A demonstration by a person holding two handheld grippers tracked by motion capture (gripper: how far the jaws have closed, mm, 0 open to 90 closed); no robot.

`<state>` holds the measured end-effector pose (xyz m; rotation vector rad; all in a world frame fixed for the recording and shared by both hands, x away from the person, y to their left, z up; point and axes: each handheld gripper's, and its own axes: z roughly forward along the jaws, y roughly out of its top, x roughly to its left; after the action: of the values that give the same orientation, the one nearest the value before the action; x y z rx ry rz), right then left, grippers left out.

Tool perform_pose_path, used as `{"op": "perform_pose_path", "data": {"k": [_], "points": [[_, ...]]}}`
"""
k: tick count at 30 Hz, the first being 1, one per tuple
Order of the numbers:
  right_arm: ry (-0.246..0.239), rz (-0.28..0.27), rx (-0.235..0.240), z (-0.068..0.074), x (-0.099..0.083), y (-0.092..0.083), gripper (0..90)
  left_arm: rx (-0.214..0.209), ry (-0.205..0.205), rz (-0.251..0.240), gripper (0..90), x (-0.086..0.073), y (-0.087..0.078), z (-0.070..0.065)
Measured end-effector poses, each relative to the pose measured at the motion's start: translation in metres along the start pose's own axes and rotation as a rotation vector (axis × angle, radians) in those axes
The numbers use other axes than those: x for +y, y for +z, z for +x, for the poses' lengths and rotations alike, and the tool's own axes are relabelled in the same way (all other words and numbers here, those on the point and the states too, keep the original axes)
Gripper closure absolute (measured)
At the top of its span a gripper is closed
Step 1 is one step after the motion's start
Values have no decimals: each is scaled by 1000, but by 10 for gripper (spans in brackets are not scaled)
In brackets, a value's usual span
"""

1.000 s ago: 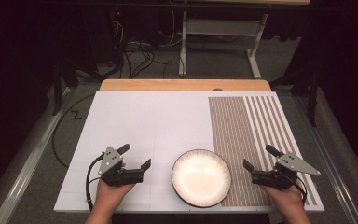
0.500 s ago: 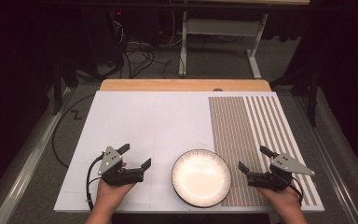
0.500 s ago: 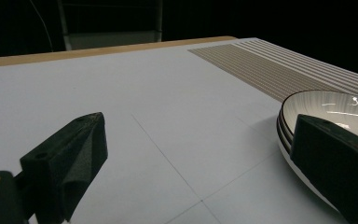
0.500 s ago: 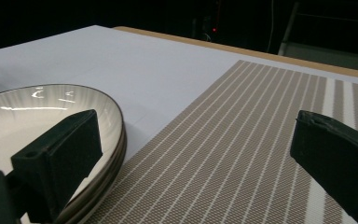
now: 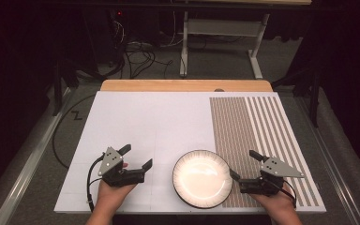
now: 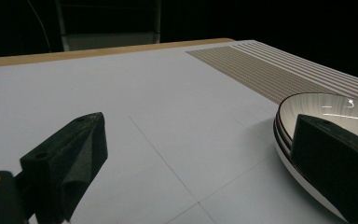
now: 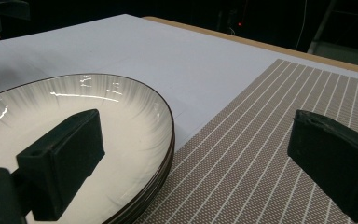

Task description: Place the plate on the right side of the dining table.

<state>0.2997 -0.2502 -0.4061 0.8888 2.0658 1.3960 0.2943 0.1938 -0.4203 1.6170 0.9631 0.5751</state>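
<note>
Worktop (image 5: 168, 126): white board, striped placemat (image 5: 258, 136) along right side; stack of plates (image 5: 201, 178) near front edge, middle-right, right rim lapping the placemat's left border; round, no long axis. Right gripper (image 5: 246, 169): jaws wide, one over the plate rim, other over placemat; plates immediately leftward, touching or not cannot be told. Left gripper (image 5: 136, 157): jaws wide, holding nothing, near front-left; plates rightward, a gap between. Nearer: right. Plate count unclear from rim edges; forearms cut off at the frame's bottom.
</note>
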Motion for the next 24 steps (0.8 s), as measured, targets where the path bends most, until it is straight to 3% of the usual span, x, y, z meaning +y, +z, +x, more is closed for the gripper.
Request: {"op": "perform_pose_path", "data": {"k": [5,8,9,10,11,14,24], "points": [[-17,17,10,2,0,1,95,-1,0,-2,47,0,0,0],[-26,38,30,1,1,-1,210,-2,-2,-4,47,0,-1,0],[-26,38,30,1,1,-1,210,-2,-2,-5,47,0,-1,0],[-29,47,36,1,2,-3,288,-2,-2,-6,48,0,-1,0],[-29,47,36,1,2,-3,288,-2,-2,-6,47,0,-1,0],[-38,60,72,0,1,-4,425,-10,-5,-9,47,0,-1,0],[-61,119,132,-3,5,-7,670,-4,-7,-17,47,1,-2,1]]}}
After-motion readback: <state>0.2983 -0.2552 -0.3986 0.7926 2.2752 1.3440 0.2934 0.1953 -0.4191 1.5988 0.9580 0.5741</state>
